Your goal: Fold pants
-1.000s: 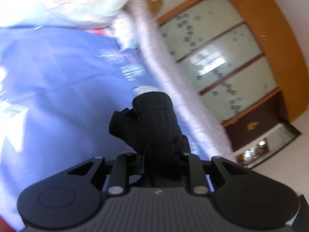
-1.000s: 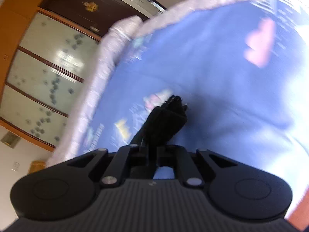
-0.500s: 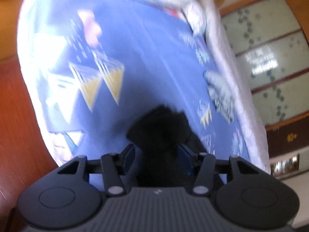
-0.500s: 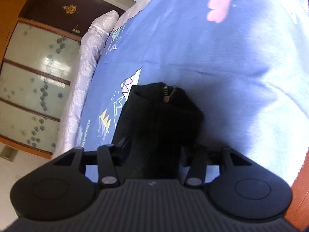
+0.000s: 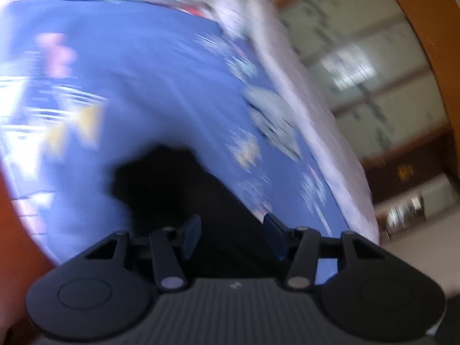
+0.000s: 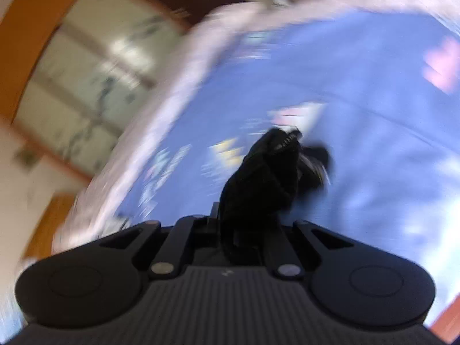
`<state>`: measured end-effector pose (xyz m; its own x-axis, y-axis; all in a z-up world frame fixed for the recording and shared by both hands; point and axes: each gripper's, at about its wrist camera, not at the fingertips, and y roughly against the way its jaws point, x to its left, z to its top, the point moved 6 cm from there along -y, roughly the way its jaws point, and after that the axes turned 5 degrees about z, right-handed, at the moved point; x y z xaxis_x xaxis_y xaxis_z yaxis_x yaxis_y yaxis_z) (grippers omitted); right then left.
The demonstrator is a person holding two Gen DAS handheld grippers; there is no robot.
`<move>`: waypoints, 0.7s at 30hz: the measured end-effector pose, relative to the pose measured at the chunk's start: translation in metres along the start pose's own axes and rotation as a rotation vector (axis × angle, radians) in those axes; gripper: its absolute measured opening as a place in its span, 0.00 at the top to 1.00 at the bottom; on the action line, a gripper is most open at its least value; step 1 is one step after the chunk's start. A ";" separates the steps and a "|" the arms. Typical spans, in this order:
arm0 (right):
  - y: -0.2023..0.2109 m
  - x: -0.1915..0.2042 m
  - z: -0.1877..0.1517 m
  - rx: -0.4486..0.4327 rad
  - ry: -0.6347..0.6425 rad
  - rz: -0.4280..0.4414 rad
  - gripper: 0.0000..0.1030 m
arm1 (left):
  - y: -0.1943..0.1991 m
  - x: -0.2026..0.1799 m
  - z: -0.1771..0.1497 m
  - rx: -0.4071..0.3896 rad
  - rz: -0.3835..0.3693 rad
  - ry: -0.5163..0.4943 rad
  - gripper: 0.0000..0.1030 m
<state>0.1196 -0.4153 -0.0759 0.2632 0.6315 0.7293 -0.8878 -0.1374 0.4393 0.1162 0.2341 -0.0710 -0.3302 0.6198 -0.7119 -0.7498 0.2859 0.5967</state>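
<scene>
left gripper lets go, right one holds on

the left gripper (image 5: 231,234) now stands with its jaws spread, the blue pads clear of the cloth on both sides. a second ago those fingers were pinched tight on a bunch of the pants (image 5: 184,201); half a second ago they had already started to part. the black fabric now lies loose between the open fingers and runs out ahead of them onto the bed (image 5: 149,86), so this end has been set down rather than dropped from height, as far as the blur allows.

the right gripper (image 6: 244,227) is clamped on the pants (image 6: 264,172), a narrow bunch rising from between its closed fingers, with a zip or trim showing at the top. half a second ago its jaws looked wider around a broad fold; now they are drawn in again on the cloth. both views are smeared by motion, so the hands are swinging over the bed.

judgement: the pants are not yet folded. one end rests on the bed near its pale quilted edge (image 5: 302,109), the other is lifted above the bed's blue sheet. the likely step in hand is re-gripping: the free left gripper needs a new hold, probably a waistband or hem corner, so the cloth can be spread flat. the risk is that the bunched right-hand hold keeps the fabric twisted.
</scene>
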 end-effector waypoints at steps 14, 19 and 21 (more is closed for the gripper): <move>-0.142 0.168 -0.267 0.626 0.843 0.141 0.51 | -0.084 -0.080 -0.083 0.249 -0.089 -0.241 0.52; -0.117 0.173 -0.241 0.577 0.820 0.212 0.49 | -0.090 -0.082 -0.081 0.244 -0.092 -0.268 0.52; -0.106 0.172 -0.223 0.518 0.815 0.194 0.49 | -0.095 -0.090 -0.084 0.255 -0.110 -0.271 0.52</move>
<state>0.1751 -0.1216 -0.1139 -0.3831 0.8690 0.3132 -0.5618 -0.4883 0.6678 0.1689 0.0896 -0.0942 -0.0666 0.7361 -0.6735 -0.5943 0.5130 0.6194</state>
